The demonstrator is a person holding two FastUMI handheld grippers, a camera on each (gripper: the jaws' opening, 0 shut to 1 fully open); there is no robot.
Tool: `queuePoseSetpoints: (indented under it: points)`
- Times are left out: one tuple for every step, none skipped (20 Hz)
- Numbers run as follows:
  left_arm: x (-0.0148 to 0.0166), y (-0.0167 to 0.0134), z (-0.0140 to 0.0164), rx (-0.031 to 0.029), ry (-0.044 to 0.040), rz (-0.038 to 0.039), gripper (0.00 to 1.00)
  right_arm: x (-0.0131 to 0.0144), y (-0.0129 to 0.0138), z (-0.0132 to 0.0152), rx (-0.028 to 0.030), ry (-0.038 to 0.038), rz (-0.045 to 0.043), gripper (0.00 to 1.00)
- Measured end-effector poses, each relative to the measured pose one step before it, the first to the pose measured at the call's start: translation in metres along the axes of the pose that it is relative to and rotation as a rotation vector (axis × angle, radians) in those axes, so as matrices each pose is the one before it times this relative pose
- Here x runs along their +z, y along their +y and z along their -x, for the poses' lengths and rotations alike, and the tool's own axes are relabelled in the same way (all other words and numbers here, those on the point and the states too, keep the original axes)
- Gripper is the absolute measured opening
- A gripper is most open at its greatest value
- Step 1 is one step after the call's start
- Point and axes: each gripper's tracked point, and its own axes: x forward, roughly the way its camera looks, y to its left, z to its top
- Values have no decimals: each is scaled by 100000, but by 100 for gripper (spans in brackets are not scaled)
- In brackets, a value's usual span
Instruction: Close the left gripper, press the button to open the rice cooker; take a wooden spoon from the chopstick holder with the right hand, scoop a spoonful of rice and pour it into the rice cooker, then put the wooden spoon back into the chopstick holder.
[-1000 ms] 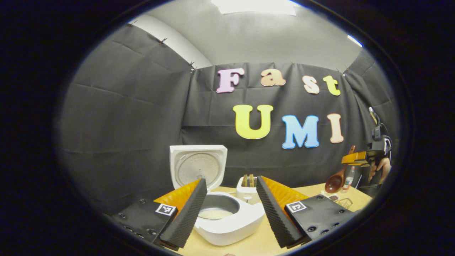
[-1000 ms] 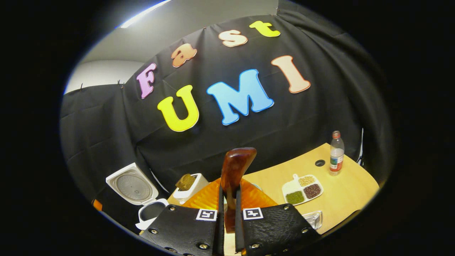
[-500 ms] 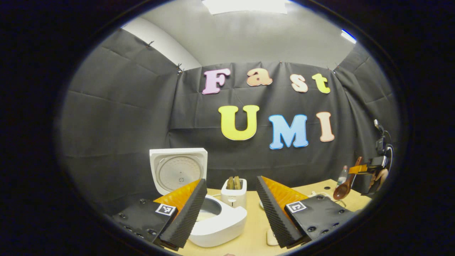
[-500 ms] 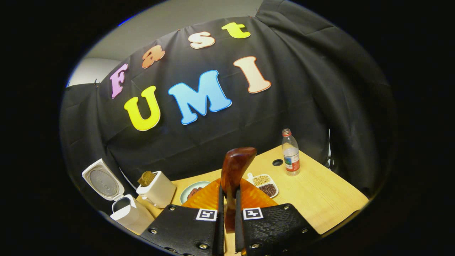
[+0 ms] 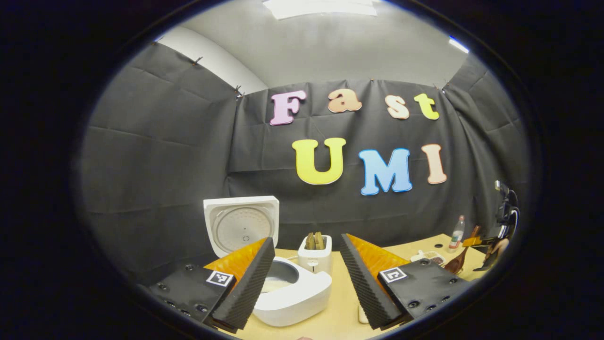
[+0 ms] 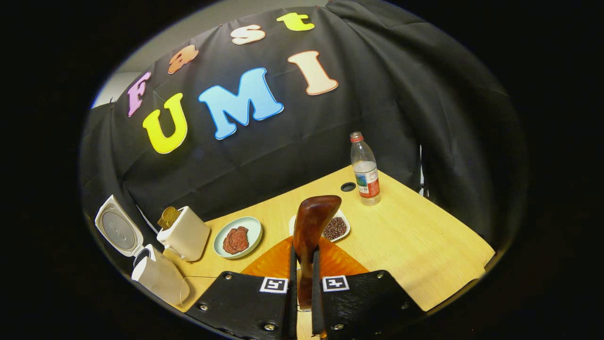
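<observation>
Item: wooden spoon (image 6: 309,236), dark polished wood, judged light, rigid and somewhat slick. Location: clamped upright between both fingers of the right gripper (image 6: 302,288), handle end standing just above them. Hold on the handle's flat sides looks sound; a mid-handle grip would limit swivel while scooping. Ahead of the right gripper: divided grain dish (image 6: 336,228). Left gripper (image 5: 306,278): jaws wide apart, holding nothing; rice cooker (image 5: 295,295), lid raised, sits just beyond its fingers.
</observation>
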Motion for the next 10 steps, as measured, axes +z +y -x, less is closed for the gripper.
queuePoseSetpoints:
  points:
    - [-56, 194, 63, 338, 29, -233, 100, -382, -200, -387, -266, 1069, -194, 12]
    - [20, 193, -5, 266, -6, -1, 100, -266, -101, -9, -272, 866, -197, 13]
    - [-34, 102, 94, 279, 131, 141, 97, -253, -83, -69, 77, 1120, 17, 13]
    - [-59, 161, -21, 237, 39, 245, 100, -488, -62, -209, 25, 1350, 29, 14]
    - [-28, 132, 20, 185, -24, 232, 100, -277, 16, 1, 554, 949, -249, 14]
    - [-5, 27, -59, 102, 62, 164, 97, -290, -133, -163, 8, 1086, 75, 16]
    - [-78, 44, 80, 8, 42, 186, 100, -218, -227, 145, -233, 663, 761, 16]
    - [2, 65, -128, -18, -56, 240, 97, 126, -47, 23, -141, -516, 421, 17]
    - [-43, -55, -48, -174, -6, 289, 100, 445, -98, 231, 119, -1032, 658, 19]
    - [-4, -65, -131, -276, -111, 302, 97, 322, -173, 425, -552, -1137, 943, 25]
